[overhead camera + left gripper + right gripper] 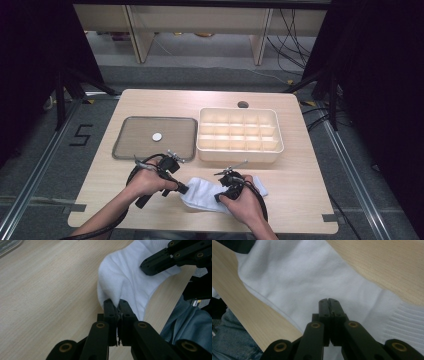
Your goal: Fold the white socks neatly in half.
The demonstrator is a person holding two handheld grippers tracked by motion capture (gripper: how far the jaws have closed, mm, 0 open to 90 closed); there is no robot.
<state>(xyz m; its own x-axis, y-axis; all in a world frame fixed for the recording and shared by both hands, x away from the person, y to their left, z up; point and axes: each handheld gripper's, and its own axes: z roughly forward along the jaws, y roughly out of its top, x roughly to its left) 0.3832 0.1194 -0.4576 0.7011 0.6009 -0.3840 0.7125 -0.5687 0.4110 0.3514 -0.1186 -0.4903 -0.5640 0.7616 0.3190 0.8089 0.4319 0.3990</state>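
A white sock lies near the front edge of the wooden table, between my two grippers. My left gripper is shut on the sock's left end; in the left gripper view its jaws pinch a raised fold of the white sock. My right gripper is shut on the sock's right part. The right gripper view has its closed jaws pressed into the white fabric, with ribbed knit at the right. The right gripper also appears in the left gripper view, clamped on the sock.
A grey tray holding a small white disc sits at the middle left. A cream box with several compartments stands to its right. A round hole is in the table's far side. The person's jeans show beyond the table's edge.
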